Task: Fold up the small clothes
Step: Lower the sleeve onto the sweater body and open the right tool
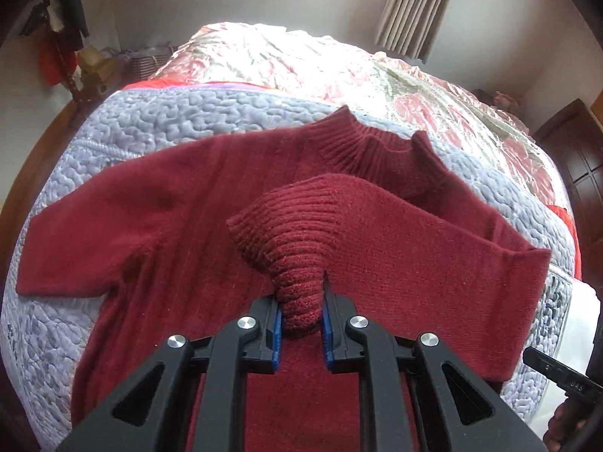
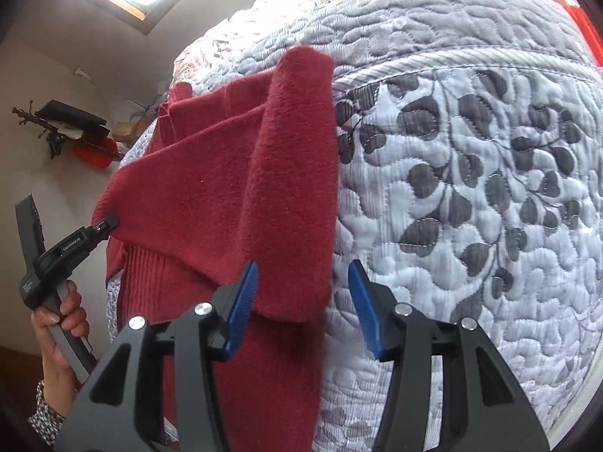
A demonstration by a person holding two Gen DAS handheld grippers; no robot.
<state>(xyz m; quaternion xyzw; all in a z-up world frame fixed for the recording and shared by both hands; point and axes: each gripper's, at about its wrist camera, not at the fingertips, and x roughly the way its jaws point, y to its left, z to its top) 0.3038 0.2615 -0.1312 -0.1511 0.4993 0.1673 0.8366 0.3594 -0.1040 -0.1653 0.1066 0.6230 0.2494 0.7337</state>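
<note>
A dark red knitted sweater (image 1: pixel 181 203) lies flat on a lilac quilt (image 1: pixel 158 120), collar toward the far side. Its right sleeve is folded across the body. My left gripper (image 1: pixel 301 316) is shut on that sleeve's ribbed cuff (image 1: pixel 290 241), lifting it above the chest. In the right wrist view the same sweater (image 2: pixel 211 203) fills the left half, and the left gripper (image 2: pixel 107 223) pinches the cuff there. My right gripper (image 2: pixel 303 301) hangs open over the sweater's right edge, its blue pads (image 2: pixel 241 301) holding nothing.
The quilt (image 2: pixel 471 188) with a grey leaf print covers the bed; beyond it lies a shiny floral bedspread (image 1: pixel 301 60). A hand (image 2: pixel 56 324) holds the left gripper's handle. A curtain (image 1: pixel 414 3), a dark cabinet (image 1: pixel 580 173) and clutter (image 1: pixel 64 49) line the walls.
</note>
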